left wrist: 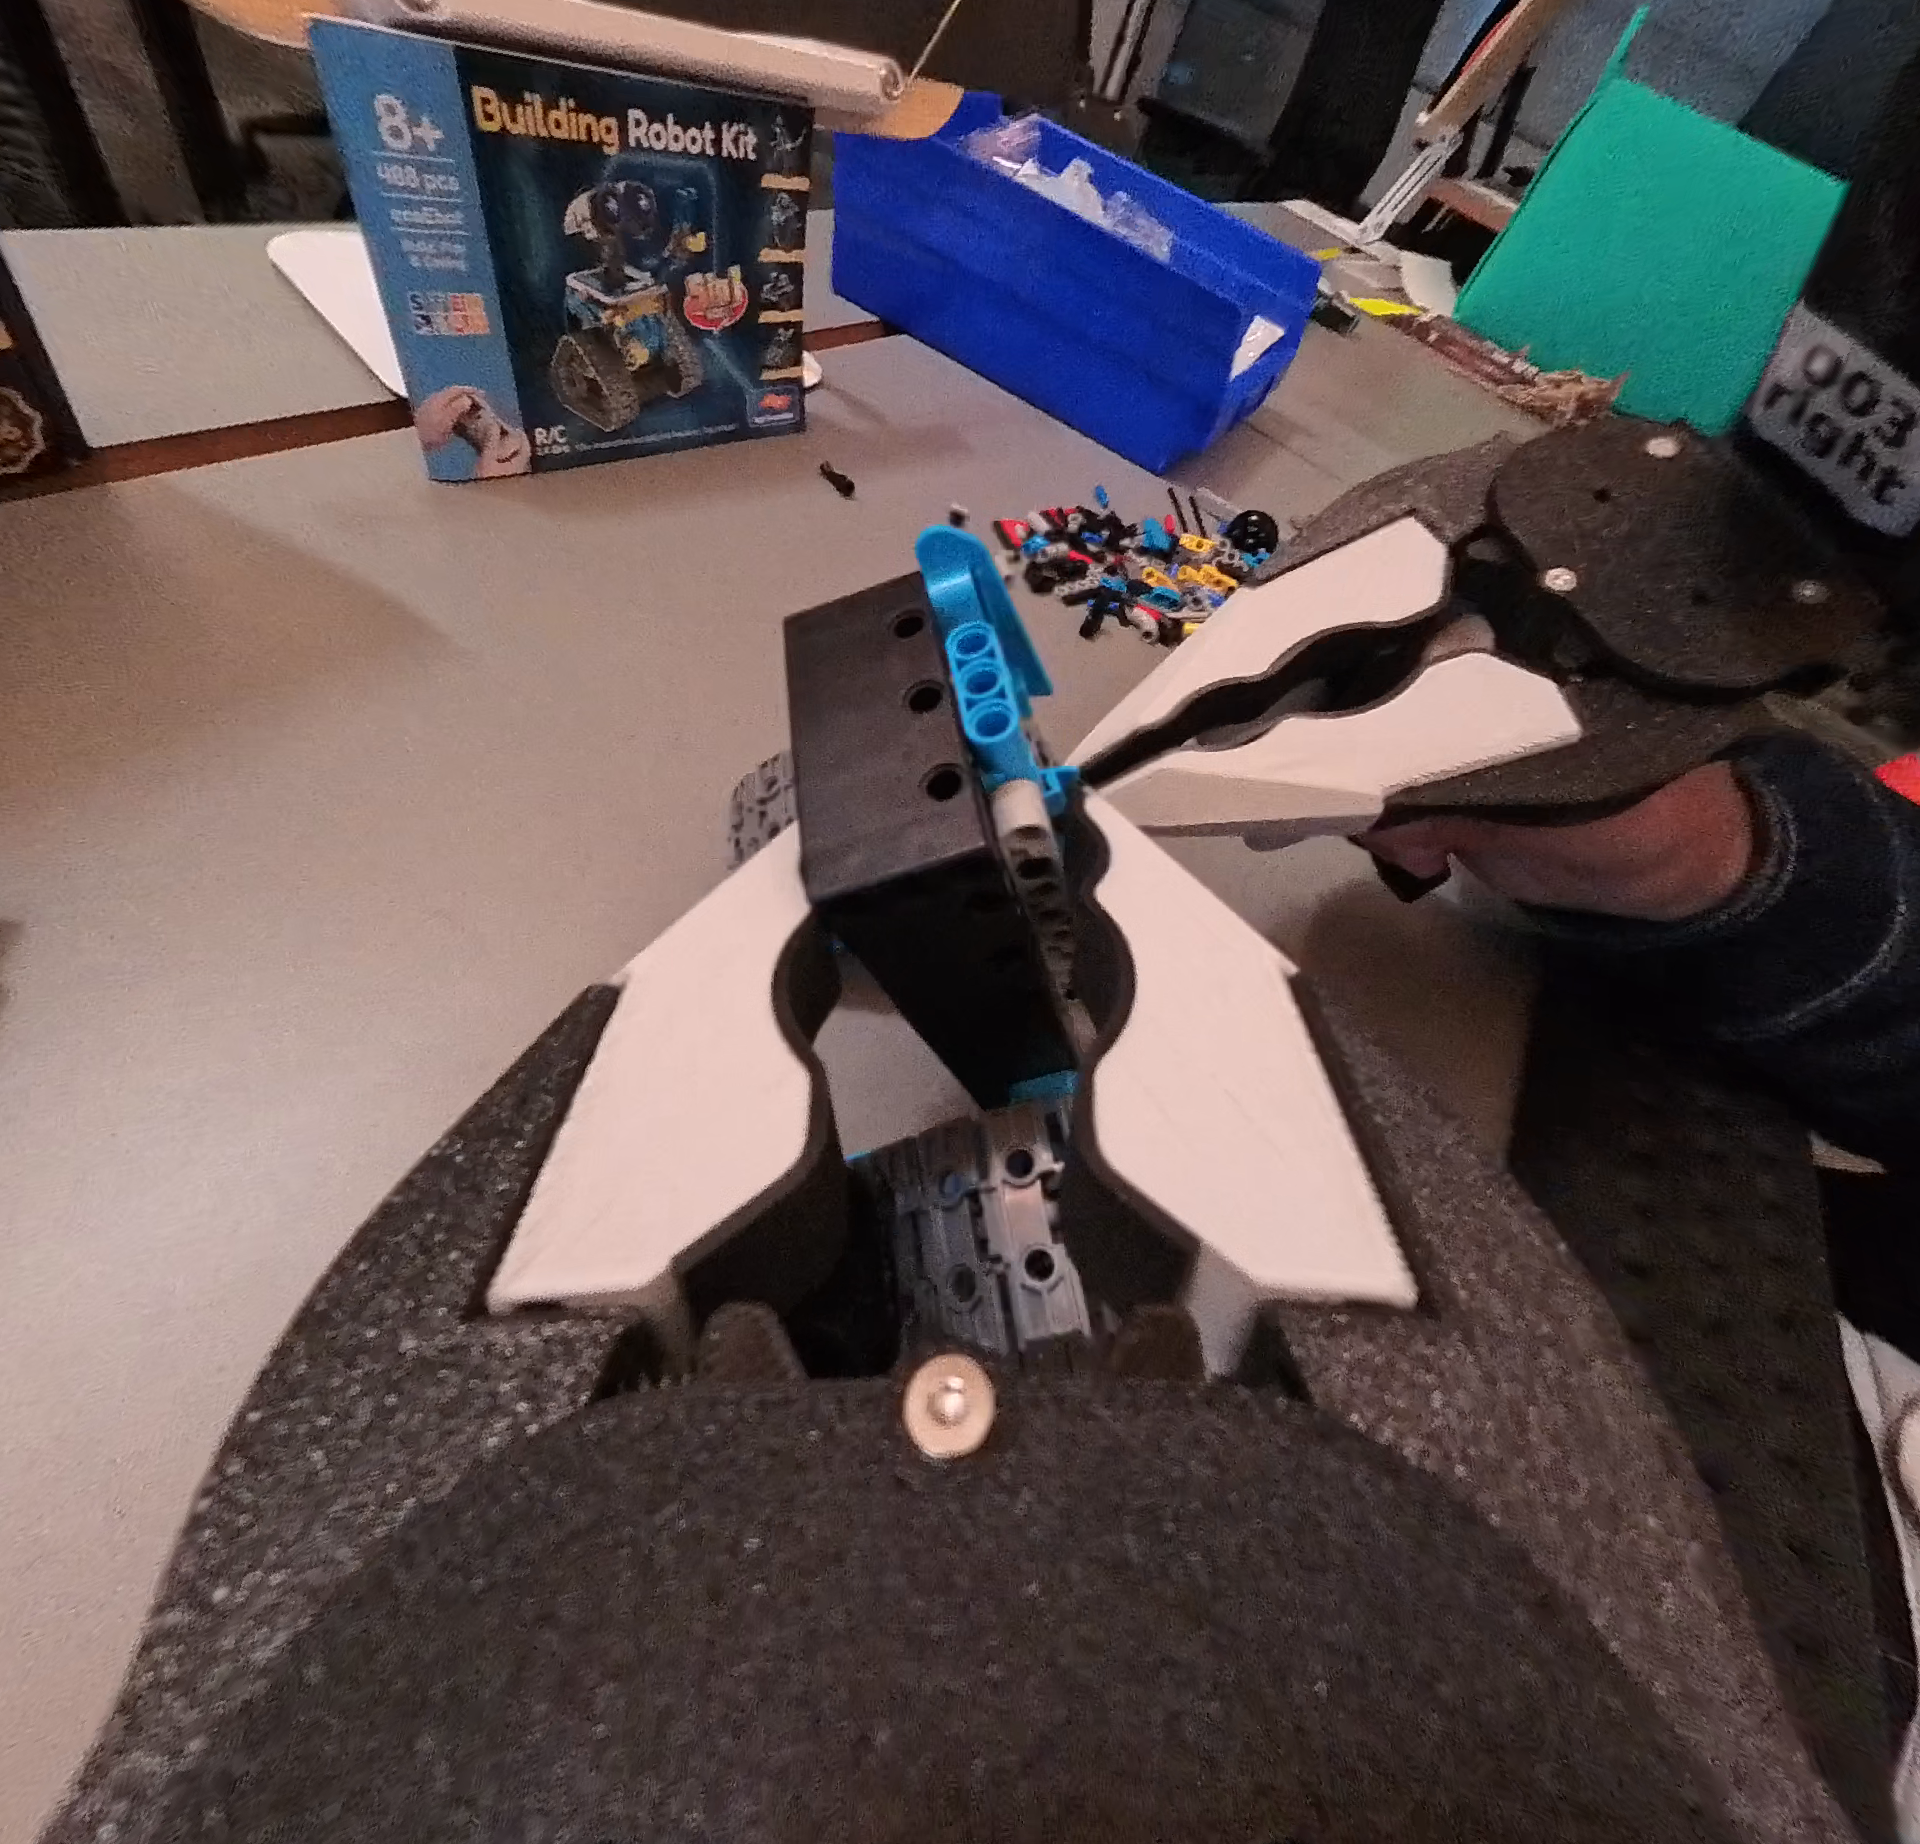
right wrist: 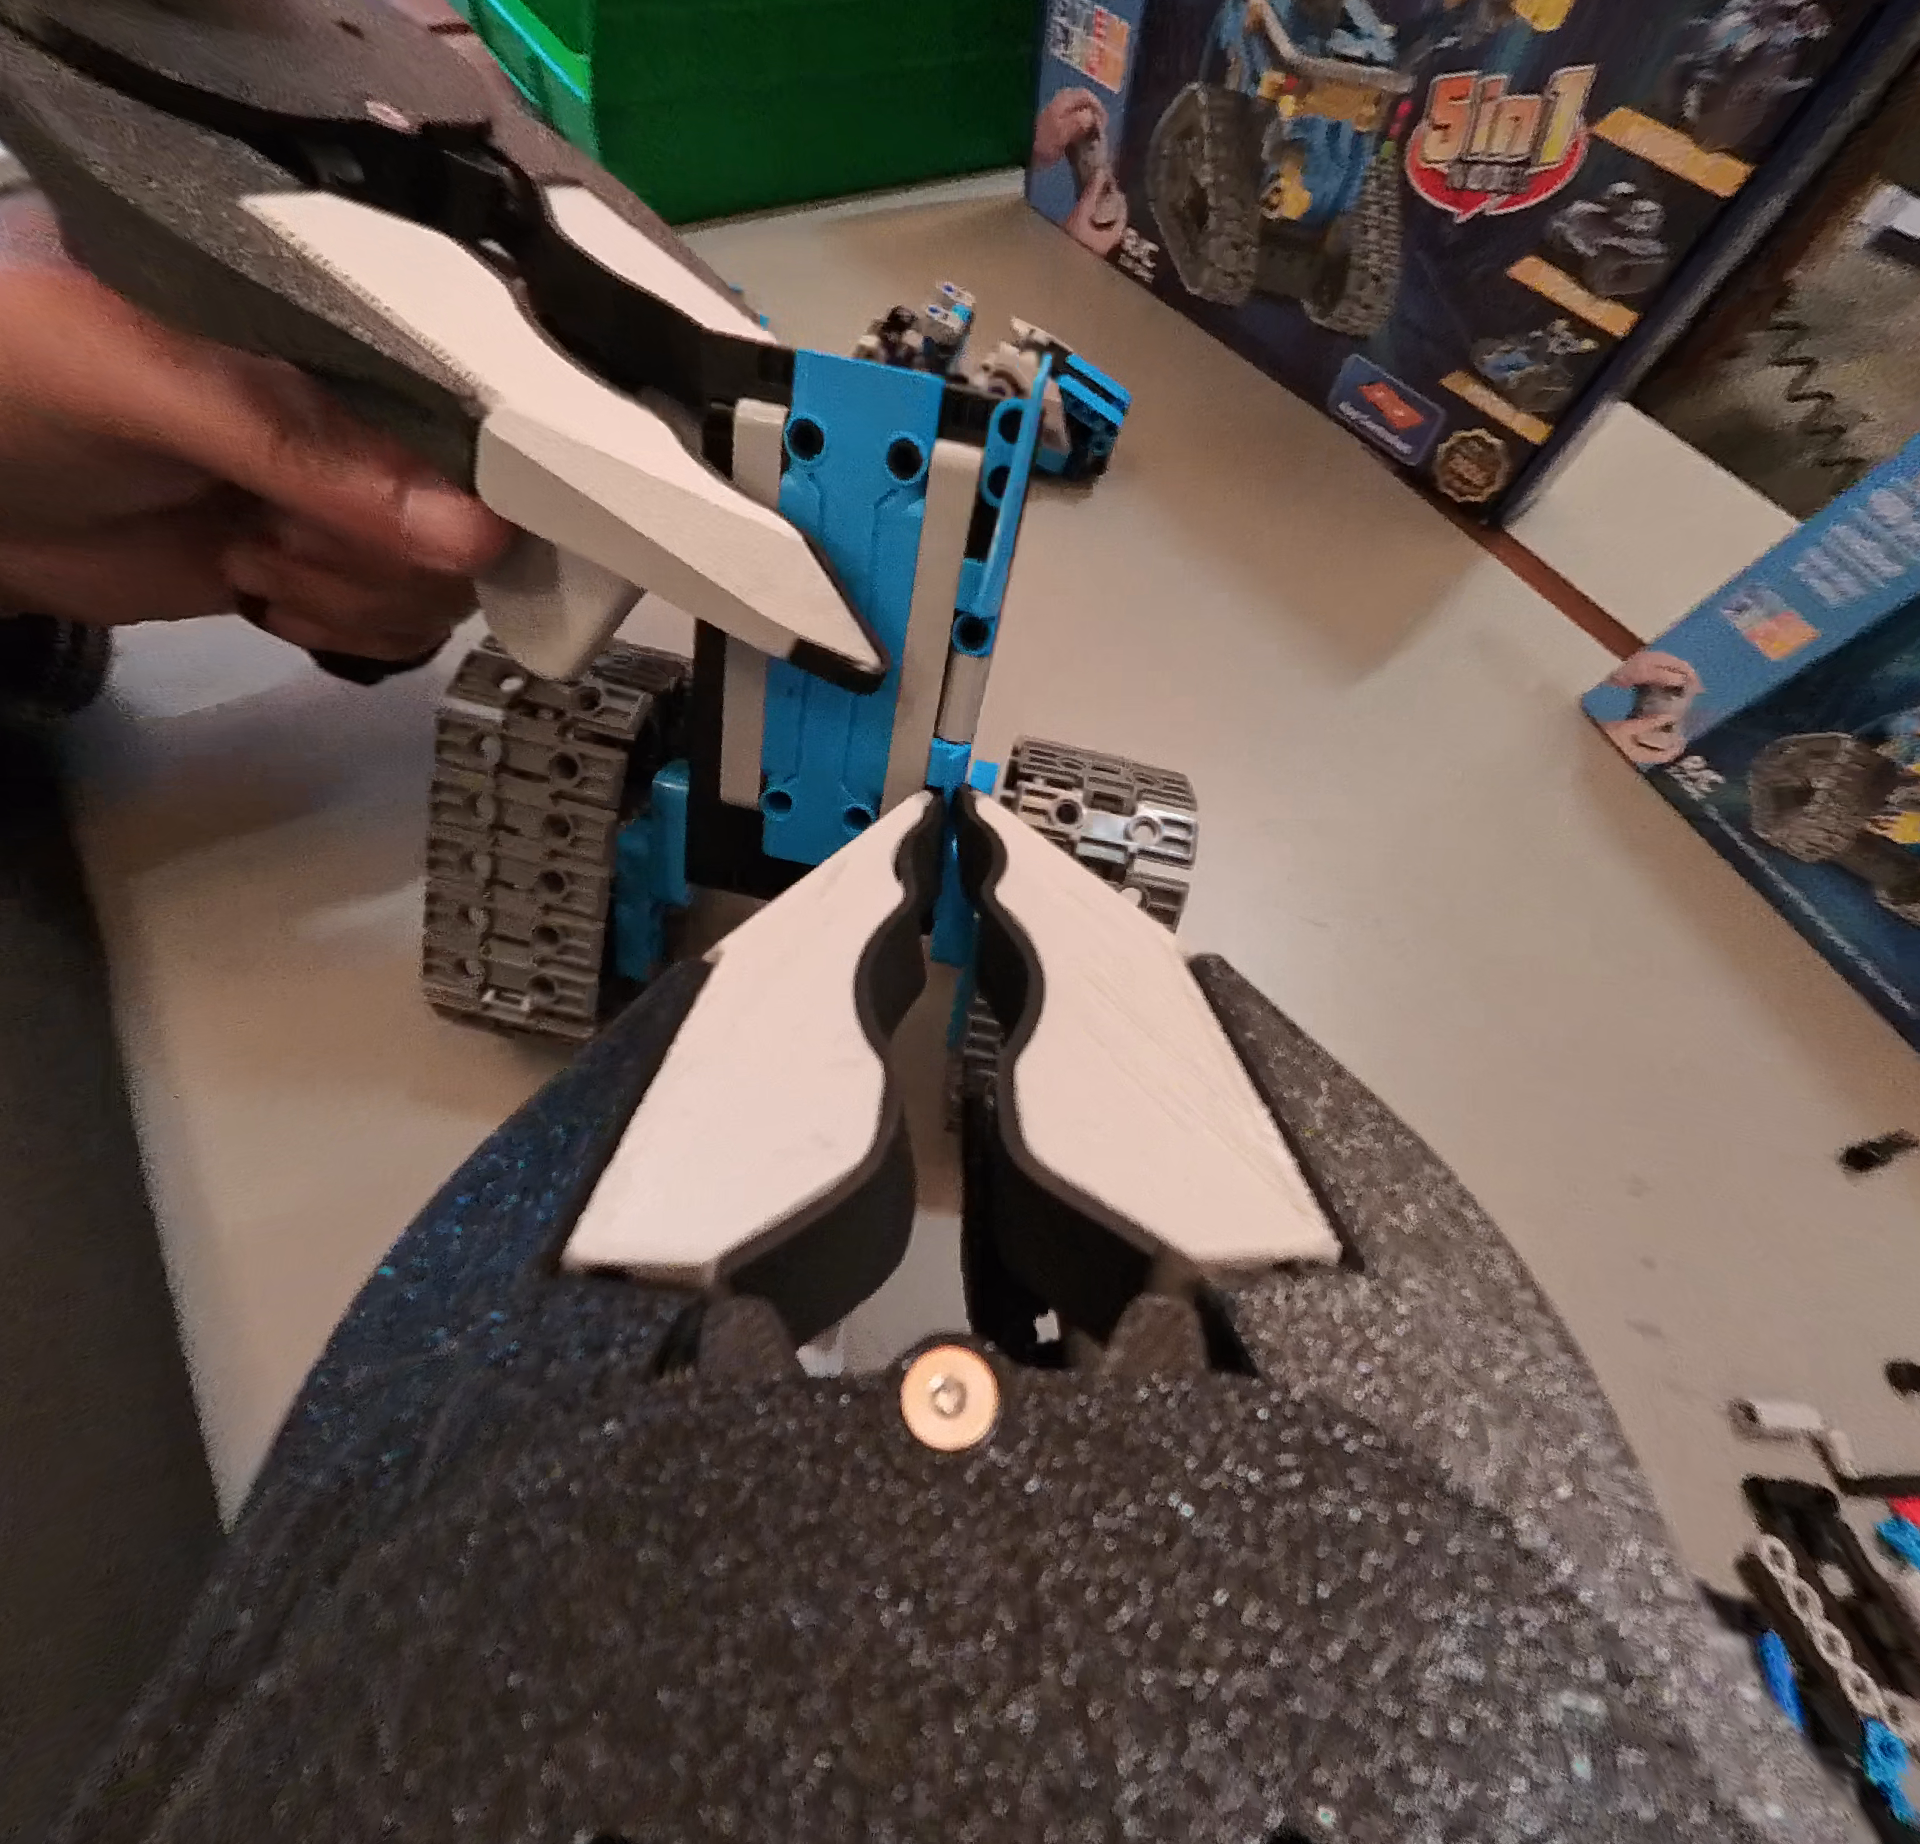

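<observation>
A toy robot built of bricks stands on the grey table, with a black block body [left wrist: 914, 818], blue panels [right wrist: 852, 589] and grey treads [right wrist: 520, 818]. My left gripper [left wrist: 940, 838] is shut on the black body, one finger on each side. It also shows in the right wrist view [right wrist: 826, 506], coming in from the upper left with a hand behind it. My right gripper [right wrist: 945, 807] is shut on a thin blue piece [right wrist: 951, 771] at the robot's side edge, under a grey and blue beam. In the left wrist view the right gripper [left wrist: 1081, 776] reaches in from the right.
A kit box [left wrist: 582, 246] stands at the back, with a blue bin [left wrist: 1060, 308] beside it and a green bin [left wrist: 1642, 246] at the right. A pile of loose small pieces [left wrist: 1132, 568] lies behind the robot. A black pin [left wrist: 836, 480] lies alone. More boxes [right wrist: 1455, 184] stand at the right.
</observation>
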The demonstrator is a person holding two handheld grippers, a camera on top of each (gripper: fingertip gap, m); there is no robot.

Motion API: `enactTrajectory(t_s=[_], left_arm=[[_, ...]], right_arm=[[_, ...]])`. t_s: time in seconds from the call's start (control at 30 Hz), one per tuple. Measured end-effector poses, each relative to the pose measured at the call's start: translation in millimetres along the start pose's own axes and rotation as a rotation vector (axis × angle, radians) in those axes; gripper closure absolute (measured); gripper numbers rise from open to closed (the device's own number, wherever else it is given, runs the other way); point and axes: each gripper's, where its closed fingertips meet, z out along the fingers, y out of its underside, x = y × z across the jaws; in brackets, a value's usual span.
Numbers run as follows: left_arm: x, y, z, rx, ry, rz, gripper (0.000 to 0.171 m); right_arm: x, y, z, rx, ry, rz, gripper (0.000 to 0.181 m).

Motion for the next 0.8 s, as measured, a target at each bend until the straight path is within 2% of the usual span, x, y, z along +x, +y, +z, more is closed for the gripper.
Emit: enactTrajectory(t_s=[0.07, 0.1, 0.13, 0.17, 0.3, 0.37, 0.43, 0.53, 0.6, 0.67, 0.7, 0.73, 0.77, 0.8], left_arm=[[-17, -2, -2, 0.017, -0.087, -0.029, 0.131], [-36, -5, -11, 0.036, -0.171, -0.038, 0.131], [-48, -7, -21, 0.045, -0.198, -0.043, 0.131], [-52, -7, -27, 0.054, -0.163, -0.061, 0.132], [-43, -4, -25, 0.067, -0.085, -0.073, 0.132], [-44, -5, -23, 0.08, -0.083, -0.065, 0.132], [-47, -8, -23, 0.103, -0.084, -0.078, 0.132], [-57, -14, -27, 0.136, -0.168, -0.058, 0.129], [-62, -34, -50, 0.265, -0.274, -0.018, 0.119], [-46, -57, -80, 0.448, -0.292, 0.043, 0.123], [-22, -63, -87, 0.521, -0.227, 0.099, 0.129], [8, -62, -86, 0.547, -0.116, 0.158, 0.146], [35, -55, -78, 0.52, -0.005, 0.201, 0.157], [52, -46, -67, 0.465, 0.057, 0.239, 0.157]], right_arm=[[1, -13, -13, 0.079, 0.004, 0.031, 0.181], [2, -23, -26, 0.141, -0.009, 0.081, 0.181], [8, -25, -35, 0.166, 0.029, 0.086, 0.181], [12, -19, -36, 0.145, 0.064, 0.054, 0.181], [2, -16, -30, 0.168, -0.046, 0.13, 0.181], [-1, -10, -26, 0.156, -0.139, 0.206, 0.181], [-10, -8, -28, 0.17, -0.309, 0.32, 0.181], [-13, -7, -32, 0.207, -0.521, 0.555, 0.181], [-12, -16, -40, 0.273, -0.637, 0.679, 0.181], [-15, -20, -45, 0.298, -0.716, 0.723, 0.181], [-18, -22, -48, 0.306, -0.753, 0.732, 0.181], [-23, -27, -52, 0.322, -0.802, 0.741, 0.181], [-28, -32, -56, 0.332, -0.849, 0.744, 0.181], [-33, -34, -58, 0.334, -0.88, 0.739, 0.181]])
